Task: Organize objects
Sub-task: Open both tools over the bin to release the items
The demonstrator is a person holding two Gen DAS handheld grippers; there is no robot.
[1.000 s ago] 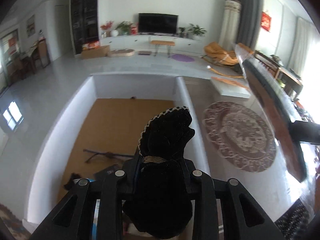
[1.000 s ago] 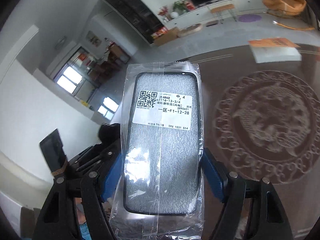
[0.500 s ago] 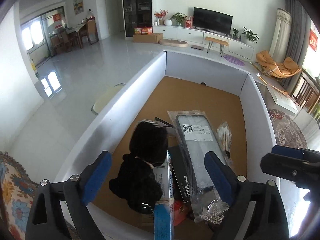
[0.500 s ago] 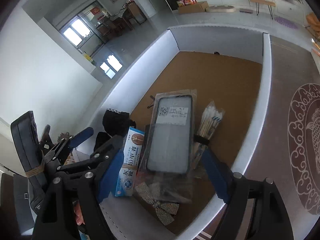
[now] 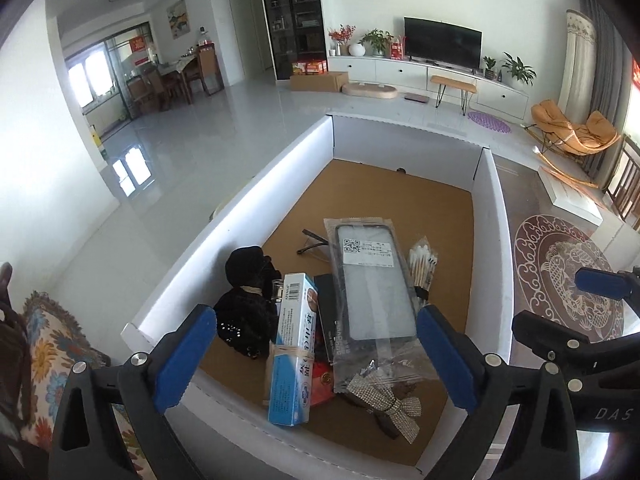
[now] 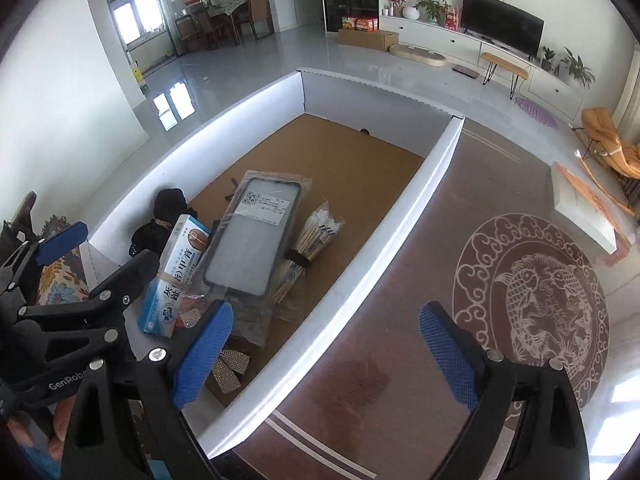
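Observation:
A white box [image 5: 240,208] with a brown cardboard floor holds the objects. In it lie a bagged phone case [image 5: 372,280], a black fabric piece [image 5: 246,304], a blue-white toothpaste box [image 5: 294,352], cotton swabs [image 5: 422,268], a black box [image 5: 332,320] and a rhinestone bow [image 5: 386,394]. My left gripper [image 5: 312,356] is open and empty above the box's near end. My right gripper [image 6: 324,348] is open and empty over the box's right wall [image 6: 384,240]. The phone case [image 6: 256,236], toothpaste box [image 6: 176,276] and swabs [image 6: 312,248] also show in the right wrist view.
The box stands on a brown glass table with a round fish emblem [image 6: 532,292]. A white flat box [image 6: 584,208] lies at the table's far right. A floral cushion [image 5: 48,360] sits left of the box. A living room with a TV [image 5: 442,42] lies beyond.
Both grippers opened. The left one let go of the black fabric piece and the right one let go of the bagged phone case; both now lie in the box. Both grippers pulled back.

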